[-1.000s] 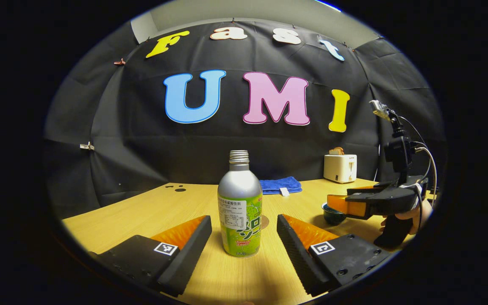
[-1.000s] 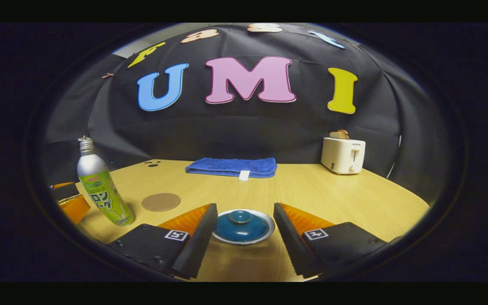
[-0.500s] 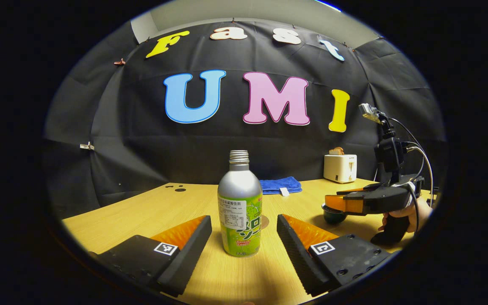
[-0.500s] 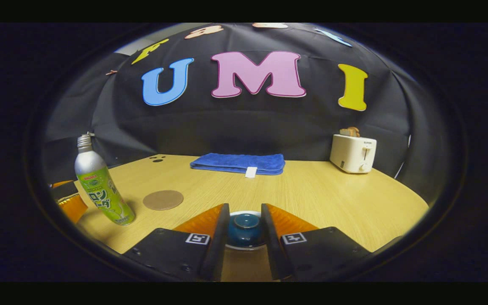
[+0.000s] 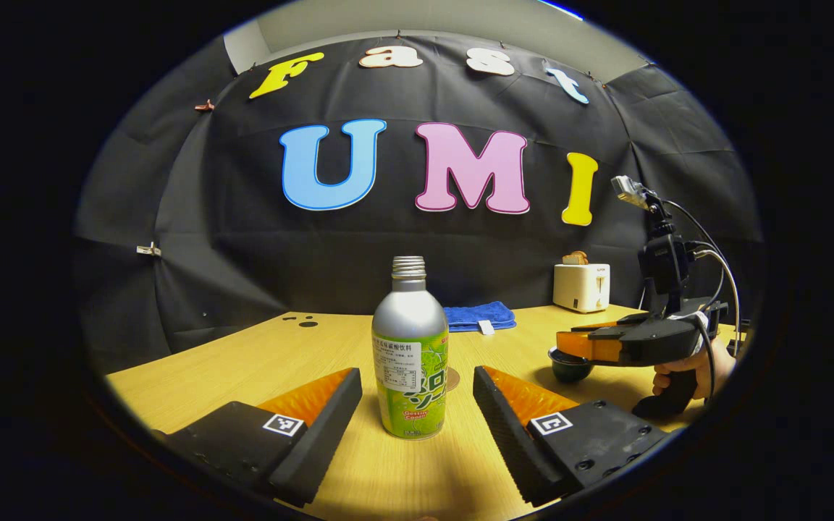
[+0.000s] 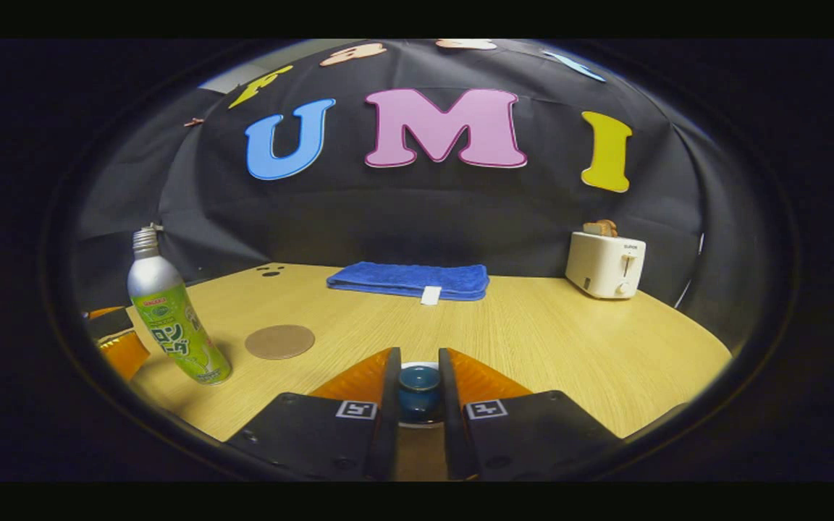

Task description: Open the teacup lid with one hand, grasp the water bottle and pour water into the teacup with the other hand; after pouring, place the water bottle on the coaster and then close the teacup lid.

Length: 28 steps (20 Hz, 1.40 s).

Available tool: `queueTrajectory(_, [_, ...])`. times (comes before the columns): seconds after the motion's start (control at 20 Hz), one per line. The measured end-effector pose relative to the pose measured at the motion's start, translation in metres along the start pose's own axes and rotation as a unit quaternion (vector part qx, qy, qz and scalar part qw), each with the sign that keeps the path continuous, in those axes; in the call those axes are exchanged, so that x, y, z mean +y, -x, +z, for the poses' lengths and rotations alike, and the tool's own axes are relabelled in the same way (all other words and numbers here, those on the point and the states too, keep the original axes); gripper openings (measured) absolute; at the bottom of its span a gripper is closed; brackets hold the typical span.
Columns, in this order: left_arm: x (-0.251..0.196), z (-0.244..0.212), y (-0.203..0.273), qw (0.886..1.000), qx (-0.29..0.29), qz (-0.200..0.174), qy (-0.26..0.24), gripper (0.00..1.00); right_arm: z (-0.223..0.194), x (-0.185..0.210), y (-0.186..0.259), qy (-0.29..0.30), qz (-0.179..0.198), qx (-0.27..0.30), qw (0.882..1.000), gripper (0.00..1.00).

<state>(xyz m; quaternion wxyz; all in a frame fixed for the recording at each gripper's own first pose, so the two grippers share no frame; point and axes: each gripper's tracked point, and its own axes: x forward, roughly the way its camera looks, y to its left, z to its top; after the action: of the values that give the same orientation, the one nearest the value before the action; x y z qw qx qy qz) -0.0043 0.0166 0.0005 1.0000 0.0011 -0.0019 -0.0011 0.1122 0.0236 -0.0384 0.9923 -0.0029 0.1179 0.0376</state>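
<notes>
Fingers of the right gripper (image 6: pixel 418 391) pinch the lid (image 6: pixel 419 382) knob for lifting; the left gripper (image 5: pixel 417 394) gapes wide, flanking the untouched bottle (image 5: pixel 410 354) mid-tabletop.

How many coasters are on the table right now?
1. The round brown coaster lies flat on the table, just right of the water bottle in the right gripper view. In the left gripper view it sits mostly hidden behind the bottle.

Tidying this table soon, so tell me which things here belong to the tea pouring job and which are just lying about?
In use: water bottle, teacup, teacup lid, coaster.
Lying about: blue towel, toaster.
</notes>
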Motion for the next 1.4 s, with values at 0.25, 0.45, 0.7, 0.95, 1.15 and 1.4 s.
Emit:
queueTrajectory(0.25, [0.001,0.001,0.000,1.000,0.000,0.003,0.000,0.98,0.001,-0.002,0.007,-0.009,0.006,0.000,1.000,0.27])
queueTrajectory(0.45, [0.007,0.001,-0.004,1.000,0.002,0.017,0.001,0.98,0.028,-0.004,0.024,-0.008,0.007,-0.037,0.999,0.31])
queueTrajectory(0.7, [0.009,0.000,-0.021,1.000,0.003,0.023,0.000,0.98,0.061,-0.018,0.052,-0.016,0.006,-0.077,0.997,0.27])
queueTrajectory(0.95, [0.009,0.001,-0.036,1.000,0.003,0.020,0.000,0.98,0.054,-0.037,0.068,-0.036,0.007,-0.071,0.997,0.27])
queueTrajectory(1.15, [0.009,0.000,-0.049,1.000,0.002,0.020,0.000,0.98,0.031,-0.060,0.080,-0.046,-0.005,-0.060,0.997,0.31])
queueTrajectory(1.4, [0.009,-0.001,-0.063,1.000,0.003,0.016,0.000,0.98,0.002,-0.080,0.084,-0.068,-0.020,-0.047,0.996,0.27])
